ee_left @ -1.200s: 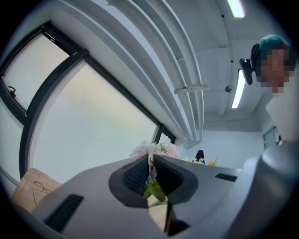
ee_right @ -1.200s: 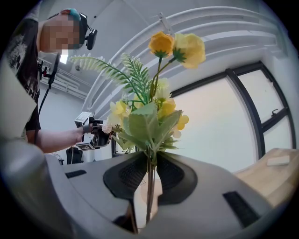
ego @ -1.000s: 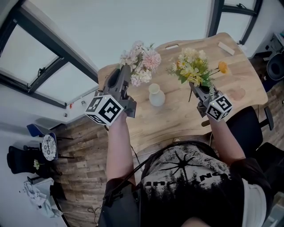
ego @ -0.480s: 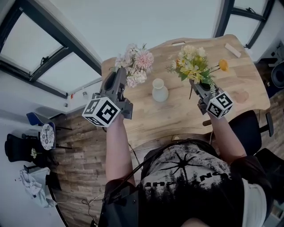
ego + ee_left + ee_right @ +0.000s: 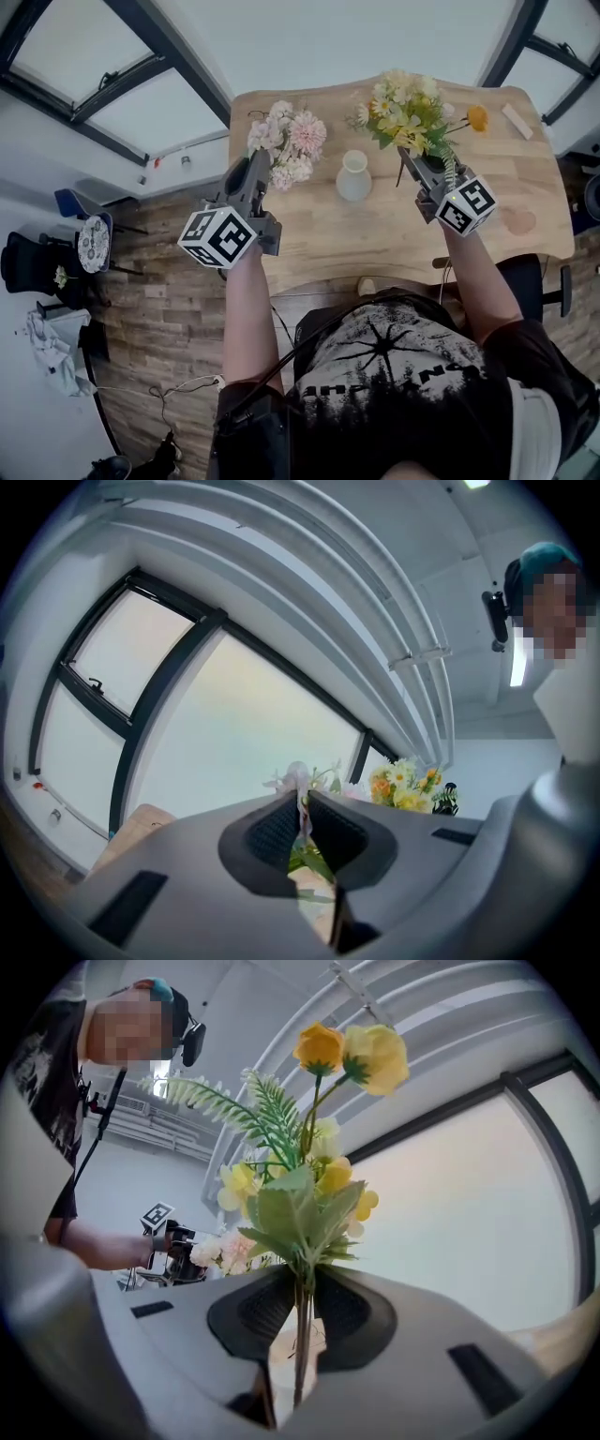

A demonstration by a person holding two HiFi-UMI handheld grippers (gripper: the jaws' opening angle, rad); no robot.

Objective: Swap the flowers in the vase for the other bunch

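An empty white vase (image 5: 353, 176) stands on the wooden table (image 5: 375, 244) between my two grippers. My left gripper (image 5: 256, 174) is left of the vase, shut on the stems of the pink and white bunch (image 5: 286, 150); those stems (image 5: 302, 819) show pinched between its pads. My right gripper (image 5: 413, 165) is just right of the vase, shut on the stems (image 5: 302, 1335) of the yellow bunch (image 5: 408, 112), whose blooms (image 5: 309, 1185) rise above the jaws. Both bunches are held in the air, upright.
A small pale block (image 5: 517, 122) lies near the table's far right corner. A black chair (image 5: 548, 286) stands at the right. Windows (image 5: 112, 84) run behind the table. Chairs and clutter (image 5: 56, 281) sit on the wooden floor at the left.
The left gripper has carried the pink bunch down and further left of the vase. The right gripper has brought the yellow bunch closer to the vase.
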